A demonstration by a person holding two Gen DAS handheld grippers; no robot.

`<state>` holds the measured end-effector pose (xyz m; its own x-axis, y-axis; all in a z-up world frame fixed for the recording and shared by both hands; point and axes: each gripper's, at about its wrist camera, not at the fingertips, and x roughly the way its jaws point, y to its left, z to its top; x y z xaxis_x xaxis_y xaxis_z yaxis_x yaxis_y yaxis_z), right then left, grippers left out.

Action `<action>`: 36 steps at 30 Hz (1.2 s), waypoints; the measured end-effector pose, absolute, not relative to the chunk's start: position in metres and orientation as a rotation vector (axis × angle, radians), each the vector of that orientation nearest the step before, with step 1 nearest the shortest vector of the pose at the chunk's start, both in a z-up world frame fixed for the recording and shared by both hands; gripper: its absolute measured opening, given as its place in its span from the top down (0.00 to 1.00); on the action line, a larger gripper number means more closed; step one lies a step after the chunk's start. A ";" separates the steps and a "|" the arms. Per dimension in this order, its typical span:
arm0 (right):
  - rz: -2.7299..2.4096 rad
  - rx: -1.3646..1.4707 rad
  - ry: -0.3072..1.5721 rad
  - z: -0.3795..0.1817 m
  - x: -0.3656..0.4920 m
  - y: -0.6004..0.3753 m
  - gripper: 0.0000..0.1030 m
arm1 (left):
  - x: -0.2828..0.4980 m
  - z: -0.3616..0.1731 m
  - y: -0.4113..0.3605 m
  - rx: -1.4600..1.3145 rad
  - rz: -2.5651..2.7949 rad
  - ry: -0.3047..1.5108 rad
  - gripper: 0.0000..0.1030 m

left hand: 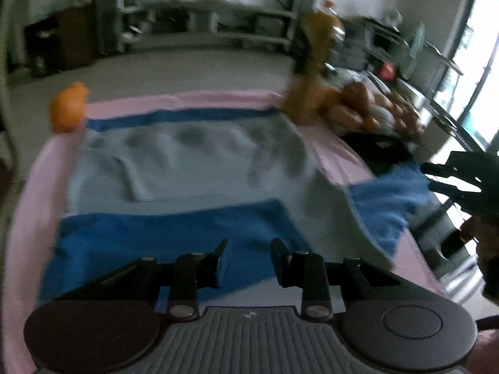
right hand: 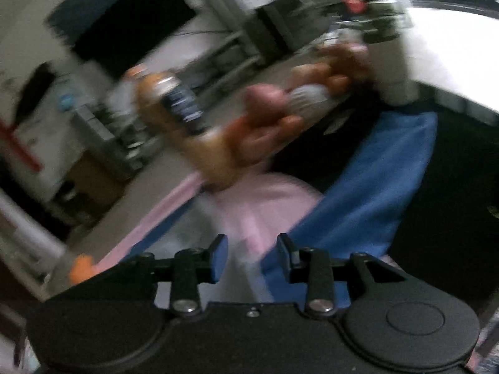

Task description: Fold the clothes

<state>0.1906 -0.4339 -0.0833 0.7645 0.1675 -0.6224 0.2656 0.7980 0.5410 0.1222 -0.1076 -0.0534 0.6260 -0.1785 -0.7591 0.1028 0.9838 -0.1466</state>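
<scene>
A grey and blue garment [left hand: 174,168] lies spread on a pink cloth [left hand: 330,149] that covers the table, with one blue sleeve [left hand: 389,205] reaching to the right edge and hanging over it. The left gripper [left hand: 249,257] hovers above the near blue band of the garment with its fingers apart and nothing between them. The right gripper [right hand: 252,254] is also spread, and I see only pink cloth and blue fabric behind the gap, nothing pinched. Both views are blurred, so I cannot say whether any part is already folded over. What could go wrong, in my judgement: the bottle with amber drink [left hand: 315,62] stands at the far right corner, touching or just beside the garment's edge, and a pull on the fabric or a wide swing of a gripper could tip it. The plush toy [left hand: 358,106] lies close beside it and could be dragged along. The hanging sleeve could also slide the garment off the table if the grip is only on one layer. An orange thing [left hand: 68,109] sits at the far left corner. The bottle has a dark label [right hand: 181,106], but its writing is too blurred to read.
</scene>
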 end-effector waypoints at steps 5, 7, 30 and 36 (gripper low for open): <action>-0.252 0.709 0.719 -0.100 0.217 -0.505 0.67 | 0.146 -0.072 -0.151 -0.031 -0.215 0.936 0.71; -0.298 0.716 0.706 -0.108 0.227 -0.529 0.66 | 0.156 -0.082 -0.162 -0.026 -0.237 0.956 0.71; -0.514 0.443 0.780 -0.191 0.333 -0.607 0.94 | 0.197 -0.137 -0.187 -0.040 -0.272 1.069 0.71; -0.515 0.440 0.679 -0.157 0.310 -0.592 0.97 | 0.174 -0.114 -0.180 -0.026 -0.277 1.011 0.71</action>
<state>0.3096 -0.5916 -0.1566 0.6638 -0.3014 -0.6844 0.5780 0.7875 0.2139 0.1738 -0.1804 -0.1137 0.4996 -0.2410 -0.8321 0.2167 0.9648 -0.1493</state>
